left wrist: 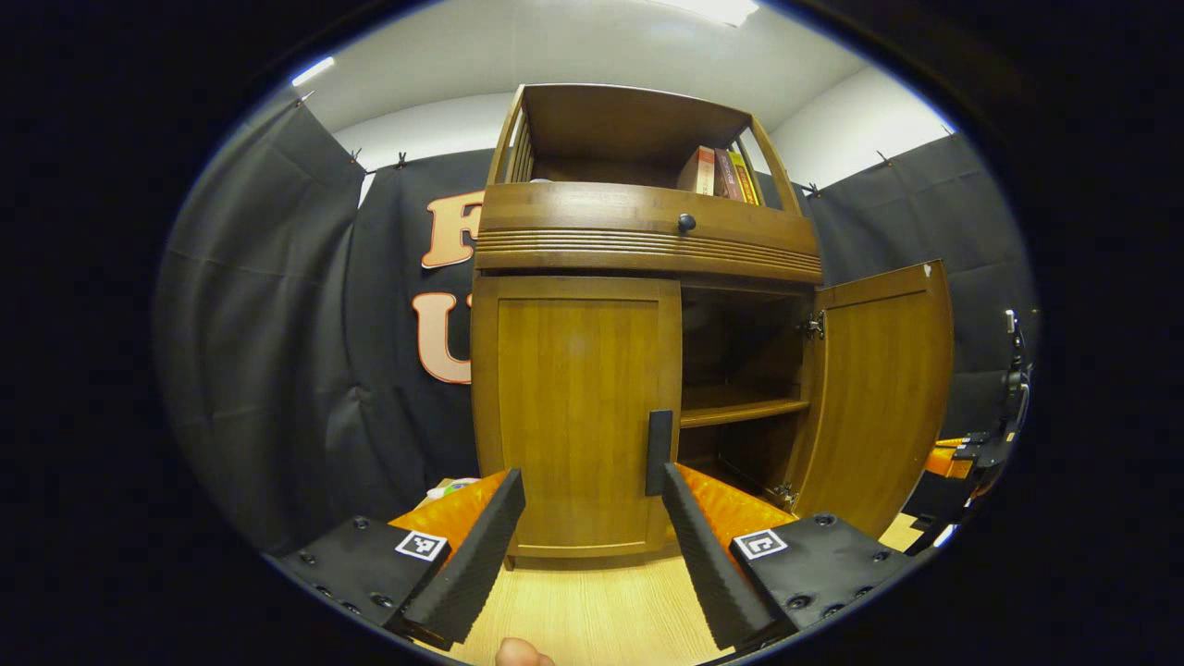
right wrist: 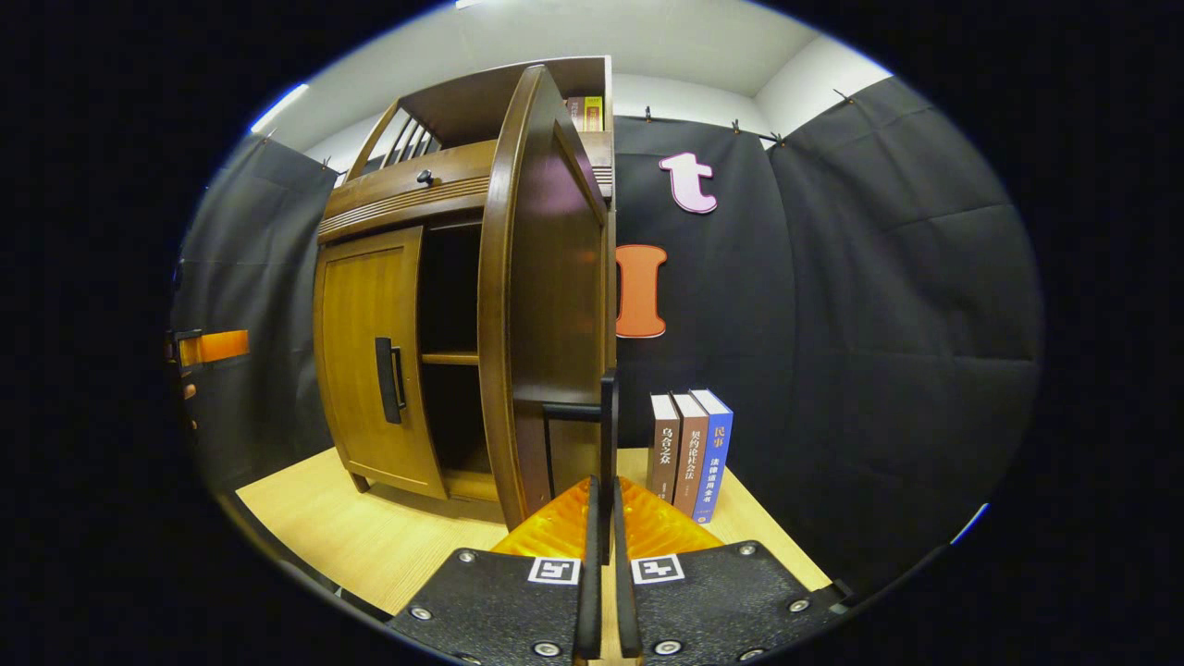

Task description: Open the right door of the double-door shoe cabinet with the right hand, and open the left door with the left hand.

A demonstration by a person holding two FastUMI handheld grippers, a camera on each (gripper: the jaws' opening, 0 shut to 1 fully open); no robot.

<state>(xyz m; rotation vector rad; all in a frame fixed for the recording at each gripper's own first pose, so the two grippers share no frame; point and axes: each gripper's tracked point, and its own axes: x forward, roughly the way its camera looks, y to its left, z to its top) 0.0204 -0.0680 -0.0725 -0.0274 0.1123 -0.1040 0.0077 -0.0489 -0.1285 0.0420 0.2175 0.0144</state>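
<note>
The wooden shoe cabinet (left wrist: 647,240) stands on a light wood table (left wrist: 592,601). Its left door (left wrist: 573,407) is closed, with a dark vertical handle (left wrist: 658,453) at its inner edge. My left gripper (left wrist: 592,490) is open in front of this door's lower part, and its right finger reaches up close to that handle. The right door (left wrist: 879,398) is swung wide open, showing an inner shelf (left wrist: 740,407). In the right gripper view the right door (right wrist: 546,305) is seen edge-on, and my right gripper (right wrist: 603,490) is shut on its dark handle (right wrist: 607,416).
Three books (right wrist: 689,453) stand upright on the table just right of the open door. More books (left wrist: 726,174) sit on the cabinet's top shelf above a drawer with a round knob (left wrist: 685,222). Black cloth walls close in on all sides.
</note>
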